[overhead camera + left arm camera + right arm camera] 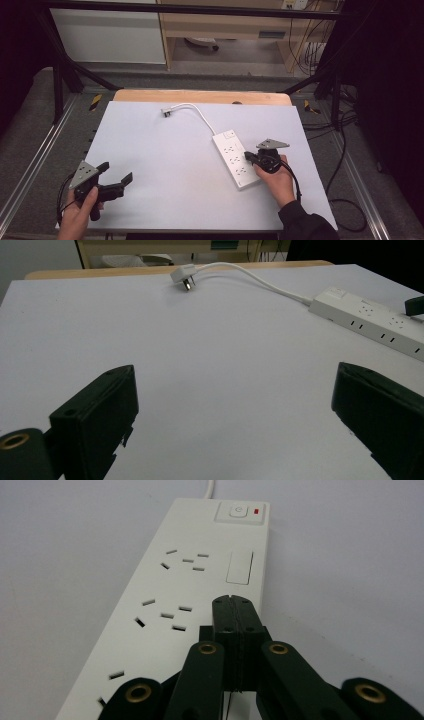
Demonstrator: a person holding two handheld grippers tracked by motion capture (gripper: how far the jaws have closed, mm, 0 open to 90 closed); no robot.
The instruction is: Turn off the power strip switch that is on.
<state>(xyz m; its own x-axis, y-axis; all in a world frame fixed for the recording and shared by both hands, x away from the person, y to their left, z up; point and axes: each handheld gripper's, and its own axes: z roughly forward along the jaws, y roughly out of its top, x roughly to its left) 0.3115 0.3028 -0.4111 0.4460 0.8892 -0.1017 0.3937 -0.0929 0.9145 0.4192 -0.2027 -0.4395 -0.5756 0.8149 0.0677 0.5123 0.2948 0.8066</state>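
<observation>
Strip [235, 159] lies at 3 o'clock on the tabletop [165, 150], its plug [166, 112] toward 12 o'clock. Right gripper [248, 158], jaws closed on nothing, rests its tip over the strip's right edge, probably to pin or nudge it. Left gripper [116, 176] waits at 8 o'clock, jaws wide open, clear of everything

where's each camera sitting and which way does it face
High view: above the near table edge, looking forward and down on the power strip; both forearms, the left gripper and right gripper show.
Left gripper view: rides the left gripper, looking across the table between its wide-apart fingers.
Right gripper view: rides the right gripper, looking along the strip over its closed fingers.
All three share the strip.
</observation>
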